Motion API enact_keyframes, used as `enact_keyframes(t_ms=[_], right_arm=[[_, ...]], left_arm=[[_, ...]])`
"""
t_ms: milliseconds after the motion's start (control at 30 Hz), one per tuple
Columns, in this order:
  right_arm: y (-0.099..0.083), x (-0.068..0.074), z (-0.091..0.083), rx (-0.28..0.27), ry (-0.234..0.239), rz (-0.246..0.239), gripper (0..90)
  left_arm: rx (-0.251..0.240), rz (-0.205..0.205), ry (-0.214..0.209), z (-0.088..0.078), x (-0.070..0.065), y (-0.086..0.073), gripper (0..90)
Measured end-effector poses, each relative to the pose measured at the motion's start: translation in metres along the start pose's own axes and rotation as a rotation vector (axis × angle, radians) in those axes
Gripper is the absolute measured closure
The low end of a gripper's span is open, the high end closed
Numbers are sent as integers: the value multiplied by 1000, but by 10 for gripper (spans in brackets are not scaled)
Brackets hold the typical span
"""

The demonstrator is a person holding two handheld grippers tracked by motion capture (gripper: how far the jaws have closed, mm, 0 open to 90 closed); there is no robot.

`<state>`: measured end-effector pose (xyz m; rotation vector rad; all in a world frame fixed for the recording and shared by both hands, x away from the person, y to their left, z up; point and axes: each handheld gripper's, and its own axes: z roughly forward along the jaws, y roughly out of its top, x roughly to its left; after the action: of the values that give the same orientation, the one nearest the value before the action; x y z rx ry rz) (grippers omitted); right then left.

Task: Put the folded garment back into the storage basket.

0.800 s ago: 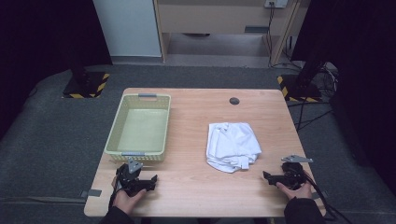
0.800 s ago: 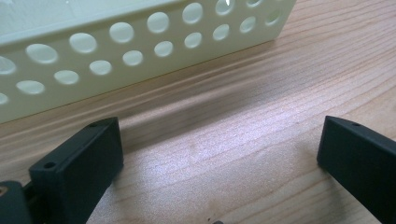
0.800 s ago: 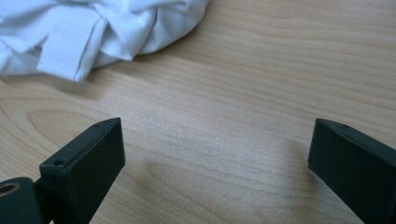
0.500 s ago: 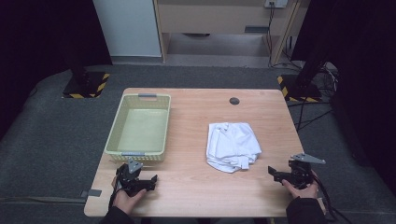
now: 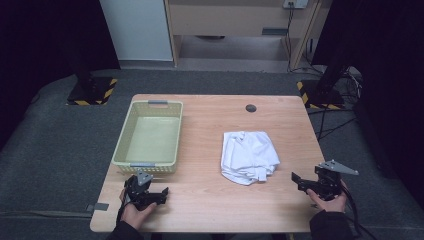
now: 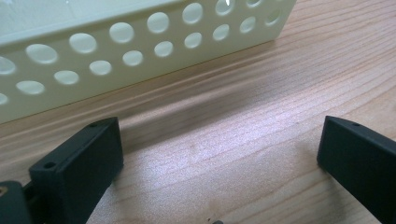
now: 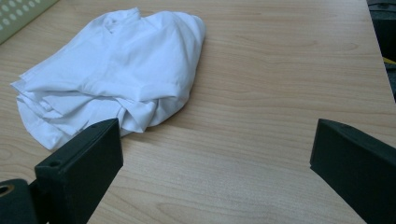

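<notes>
- Right gripper [image 5: 306, 184]: held in the person's right hand [image 5: 327, 200] at the near right edge of the bench [image 5: 210, 205]; jaws released, standing wide apart with bare wood between them; a grey three-cornered plate on top.
- White garment [image 5: 249, 156]: crumpled in a loose heap on the bench, ahead of the right jaws and off to their left side in the right gripper view [image 7: 116, 70]; one low fold lies just beyond the left-hand jaw of that view, apart from it (no contact seen).
- Left gripper [image 5: 152, 194]: held in the person's left hand [image 5: 134, 212] at the near left of the bench; jaws released, wide apart, nothing between them but wood grain.
- Basket [image 5: 131, 150]: pale yellow-green plastic, rectangular, grey handles at both short ends; standing just ahead of the left jaws. In the left gripper view its perforated wall [image 6: 140, 42] runs across the top, close in front of the jaws yet not touching them.
- Garment and basket: well apart, bare bench between them.
- Round dark grommet [image 5: 251, 108]: set in the bench top, far beyond both pairs of jaws.
</notes>
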<state>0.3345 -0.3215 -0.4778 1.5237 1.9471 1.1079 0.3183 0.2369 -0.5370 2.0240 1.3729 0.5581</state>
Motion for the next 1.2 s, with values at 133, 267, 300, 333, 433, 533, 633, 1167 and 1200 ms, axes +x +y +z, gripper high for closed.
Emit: enact_keyframes(t_ms=[133,267,300,333,433,533,633,1167,1200], right_arm=[[4,3,0,-9,5,-6,26],[9,5,0,-19,7,-12,25],[10,6,0,-21,7,-13,25],[12,6,1,-23,8,-14,25],[16,8,3,-27,16,-22,22],[19,11,3,-27,21,-29,20],[21,12,3,-35,24,-28,20],[39,21,8,-66,55,-38,16],[41,22,8,-67,56,-41,16]], left_arm=[[0,0,0,0,0,0,0],[0,0,0,0,0,0,0],[0,0,0,0,0,0,0],[0,0,0,0,0,0,0],[0,0,0,0,0,0,0],[0,0,0,0,0,0,0],[0,0,0,0,0,0,0],[0,0,0,0,0,0,0],[0,0,0,0,0,0,0]])
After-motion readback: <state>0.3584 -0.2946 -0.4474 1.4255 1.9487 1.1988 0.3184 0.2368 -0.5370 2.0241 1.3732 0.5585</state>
